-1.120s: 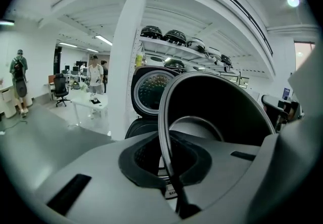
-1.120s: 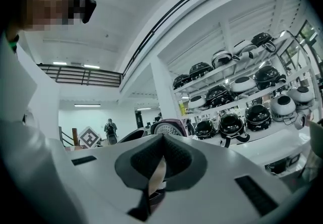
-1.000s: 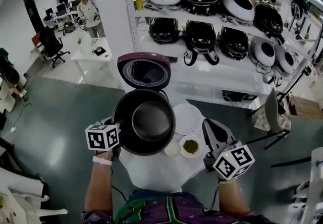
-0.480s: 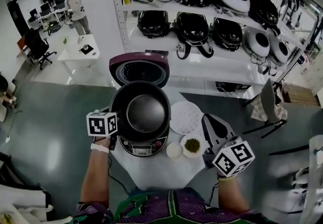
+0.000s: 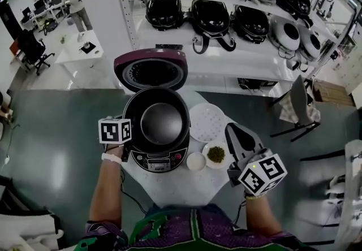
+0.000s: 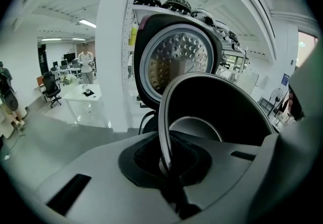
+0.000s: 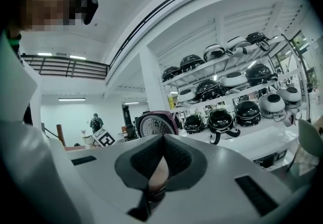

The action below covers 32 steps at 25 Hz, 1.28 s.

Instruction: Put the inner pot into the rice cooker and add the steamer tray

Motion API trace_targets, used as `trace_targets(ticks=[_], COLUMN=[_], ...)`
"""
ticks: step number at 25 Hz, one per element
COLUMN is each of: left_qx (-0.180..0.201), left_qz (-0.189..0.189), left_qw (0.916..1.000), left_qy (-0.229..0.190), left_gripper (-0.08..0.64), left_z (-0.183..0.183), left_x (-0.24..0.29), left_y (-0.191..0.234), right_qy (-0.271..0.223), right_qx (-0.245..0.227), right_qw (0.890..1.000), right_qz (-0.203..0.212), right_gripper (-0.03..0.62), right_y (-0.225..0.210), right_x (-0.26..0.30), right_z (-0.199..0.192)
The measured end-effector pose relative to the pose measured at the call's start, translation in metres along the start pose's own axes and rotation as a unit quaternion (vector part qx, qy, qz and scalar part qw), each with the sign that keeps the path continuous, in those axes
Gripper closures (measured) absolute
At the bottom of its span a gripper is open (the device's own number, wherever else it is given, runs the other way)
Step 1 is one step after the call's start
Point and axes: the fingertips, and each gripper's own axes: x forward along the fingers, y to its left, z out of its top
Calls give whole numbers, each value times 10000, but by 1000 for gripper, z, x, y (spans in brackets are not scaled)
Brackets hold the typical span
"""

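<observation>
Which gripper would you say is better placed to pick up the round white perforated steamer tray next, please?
Right. The right gripper is shut on nothing, close to the round white perforated steamer tray; the left gripper is clamped on the rim of the dark round inner pot.

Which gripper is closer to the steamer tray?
Right. The right gripper is right of the steamer tray; the left gripper clamps the inner pot's left rim, across the pot.
</observation>
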Motion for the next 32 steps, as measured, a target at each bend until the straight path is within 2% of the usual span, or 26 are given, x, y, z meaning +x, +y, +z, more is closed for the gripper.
trace_targets(ticks=[21, 32], left_qx=[-232, -227], left_qz=[92, 188], left_qw=[9970, 9967], left_qy=[736, 753], left_gripper=[531, 518], left_z=[-37, -45], left_x=[53, 67], left_y=[22, 23], right_qy=[340, 459], right_qx=[-39, 17], right_qw=[9994, 9988], right_qz=[-107, -180], right_gripper=[584, 585], right_y=[11, 9], right_x=[-8, -14], right_z=[-27, -34])
